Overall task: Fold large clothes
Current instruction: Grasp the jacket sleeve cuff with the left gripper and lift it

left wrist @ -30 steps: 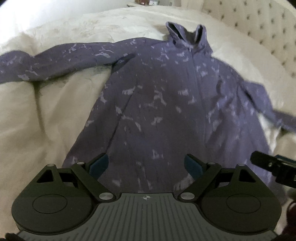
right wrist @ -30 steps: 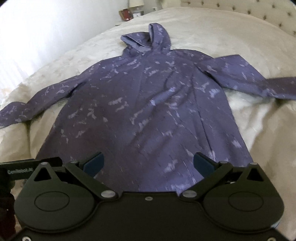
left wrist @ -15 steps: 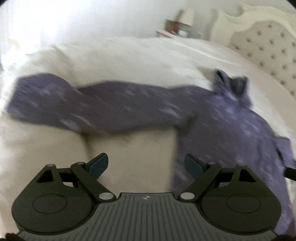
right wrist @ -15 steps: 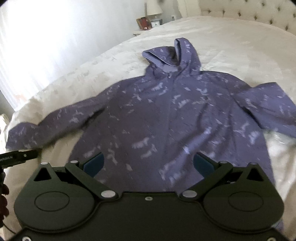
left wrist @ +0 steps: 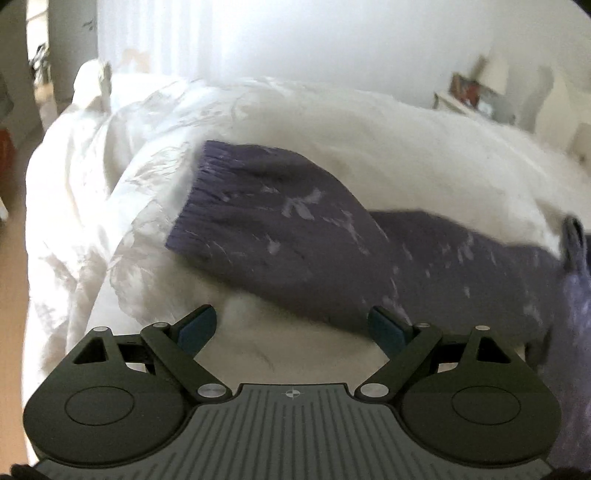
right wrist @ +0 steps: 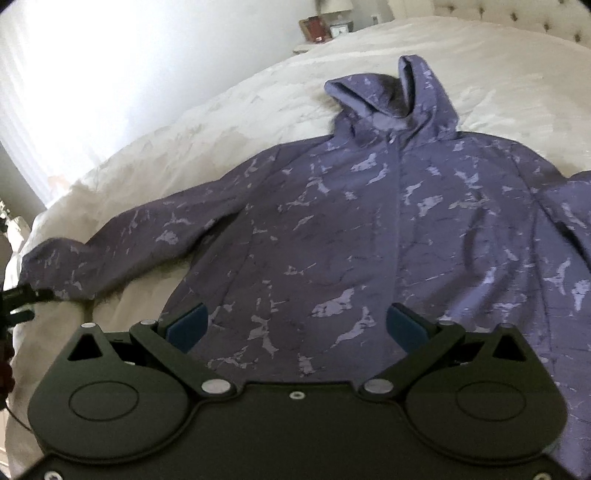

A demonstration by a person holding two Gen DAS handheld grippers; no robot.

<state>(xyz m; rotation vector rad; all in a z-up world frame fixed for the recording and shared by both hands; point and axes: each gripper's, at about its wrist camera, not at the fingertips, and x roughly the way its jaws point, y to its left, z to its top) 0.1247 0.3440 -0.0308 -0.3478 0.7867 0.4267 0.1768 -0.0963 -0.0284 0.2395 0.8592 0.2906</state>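
Covering nearly the whole of both views, a cream bedspread (right wrist: pixel 229 122) with a faint woven pattern carries the garment. A purple hooded jacket (right wrist: pixel 369 229) with pale splotches lies flat on it, front up, directly ahead of the right gripper (right wrist: pixel 295 325). Its long axis runs away from that gripper: hem nearest the fingers, hood (right wrist: pixel 391 99) farthest, pointing toward the tufted headboard (right wrist: pixel 524 14). A centre seam or zip runs along the same axis; which of the two cannot be told.

One sleeve (left wrist: pixel 295 236) extends sideways from the body. In the left wrist view it lies crosswise just ahead of the left gripper (left wrist: pixel 291 328), with the ribbed cuff (left wrist: pixel 195 199) ahead and to the left of the fingers. The other sleeve is cut off at the right edge of the right wrist view.

Left gripper: fingers spread wide, nothing between them, only bedspread beneath. Right gripper: fingers likewise spread, hovering over the lower jacket front, not gripping it.

A small bedside table (right wrist: pixel 321 33) stands beyond the bed with a lamp base and a frame; details are too blurred to read. The left wrist view is smeared at its right side. Part of the left gripper shows at the left edge of the right wrist view, by the cuff; lettering on it is illegible.
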